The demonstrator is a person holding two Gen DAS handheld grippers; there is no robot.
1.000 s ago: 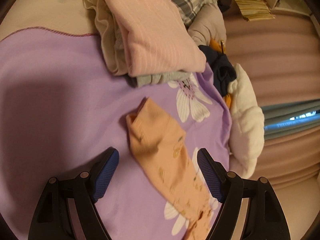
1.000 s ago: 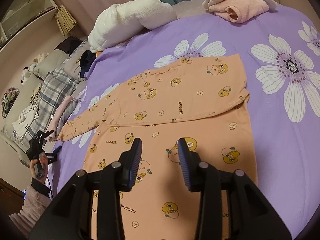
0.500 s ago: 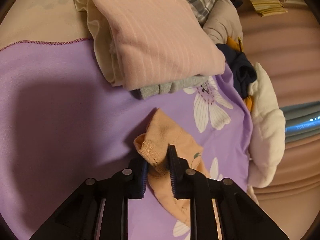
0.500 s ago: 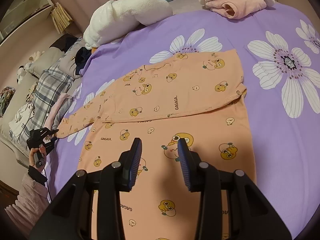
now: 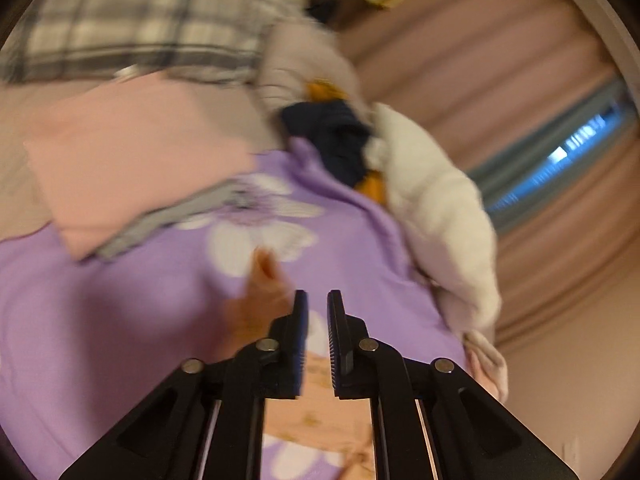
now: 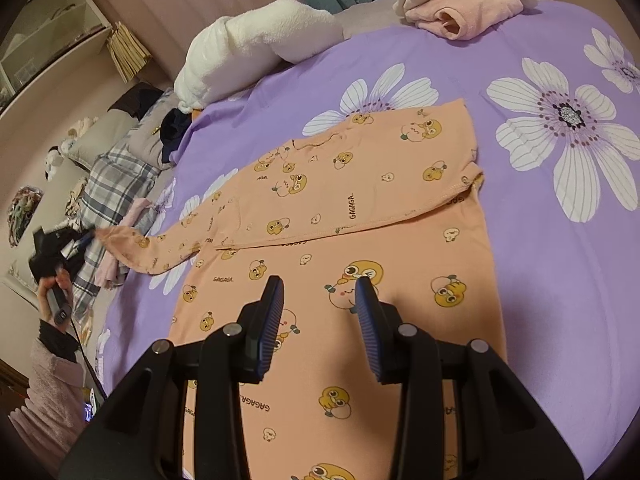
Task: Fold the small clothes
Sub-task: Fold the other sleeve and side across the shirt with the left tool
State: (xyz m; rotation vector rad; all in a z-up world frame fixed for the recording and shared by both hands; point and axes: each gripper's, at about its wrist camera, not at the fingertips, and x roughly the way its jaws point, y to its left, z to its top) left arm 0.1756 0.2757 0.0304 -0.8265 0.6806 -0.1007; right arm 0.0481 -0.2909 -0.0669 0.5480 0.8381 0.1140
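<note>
With the orange top (image 6: 360, 216) spread on the purple bed (image 6: 540, 264), the left claw (image 6: 86, 237) pinches its sleeve cuff (image 6: 116, 240) aloft — next, I judge, laying it across the body — while the right claw (image 6: 320, 320) hovers, spread and empty.

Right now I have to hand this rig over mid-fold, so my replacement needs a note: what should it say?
Left gripper: jaws just closed on the sleeve cuff, which is lifted off the purple bedspread.
Right gripper: open, empty, hovering over the lower half of the orange garment.
Garment: flat on the bedspread, long sleeve stretched out toward the left gripper.
Done: one part looks folded across, its hem lying over the body.
Left: bring the sleeve in over the body, then probably fold the rest smaller.
</note>
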